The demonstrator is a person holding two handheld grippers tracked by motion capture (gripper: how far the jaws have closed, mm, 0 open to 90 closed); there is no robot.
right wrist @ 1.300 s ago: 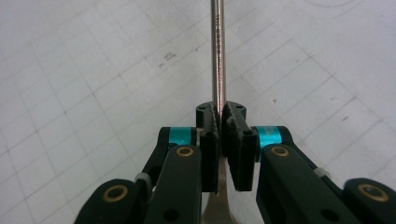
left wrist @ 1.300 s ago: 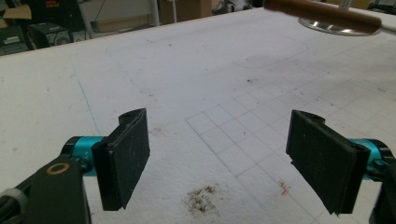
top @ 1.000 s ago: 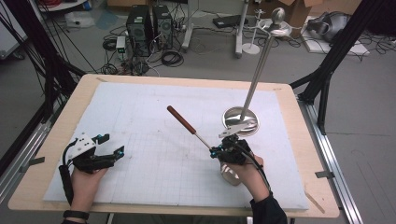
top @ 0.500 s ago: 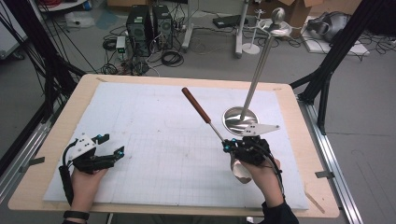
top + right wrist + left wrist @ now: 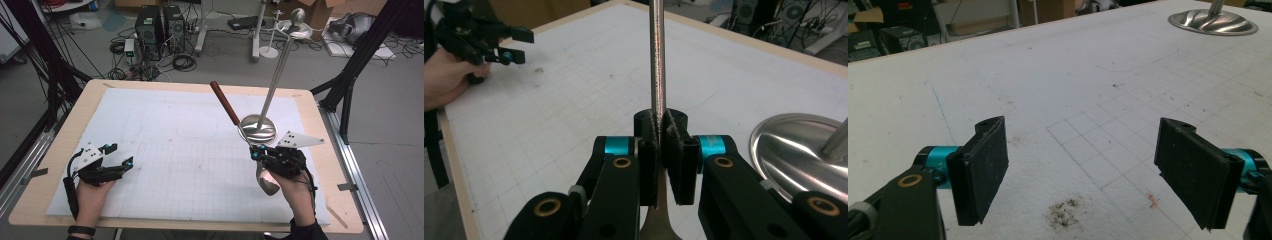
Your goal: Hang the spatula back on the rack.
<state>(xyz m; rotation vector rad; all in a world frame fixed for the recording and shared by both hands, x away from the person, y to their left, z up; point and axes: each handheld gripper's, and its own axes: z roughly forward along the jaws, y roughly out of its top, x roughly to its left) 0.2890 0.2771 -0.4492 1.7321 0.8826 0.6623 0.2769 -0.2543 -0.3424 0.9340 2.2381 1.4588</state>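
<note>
My right gripper (image 5: pixel 255 150) is shut on the steel stem of a long spoon (image 5: pixel 224 102) with a brown wooden handle. The handle points up and away to the left, and the bowl (image 5: pixel 268 182) hangs low beside the hand. In the right gripper view the pads (image 5: pixel 674 140) pinch the thin stem (image 5: pixel 656 60). Just behind stands a metal stand with a round shiny base (image 5: pixel 258 129) and a tall slanted pole (image 5: pixel 277 70). At the near left of the table my left gripper (image 5: pixel 121 154) rests in a hand, jaws wide apart (image 5: pixel 1083 165) over bare mat.
A white gridded mat (image 5: pixel 175 150) covers the wooden table (image 5: pixel 330 150). Beyond the far edge, computer towers (image 5: pixel 160 27), cables and boxes lie on the floor. Black frame legs (image 5: pixel 350 75) stand at both sides. The left hand's gripper (image 5: pixel 509 47) shows far off in the right gripper view.
The right hand has lifted and moved right with the spoon. Its brown handle swung up and toward the stand's pole. The left gripper stayed put.
</note>
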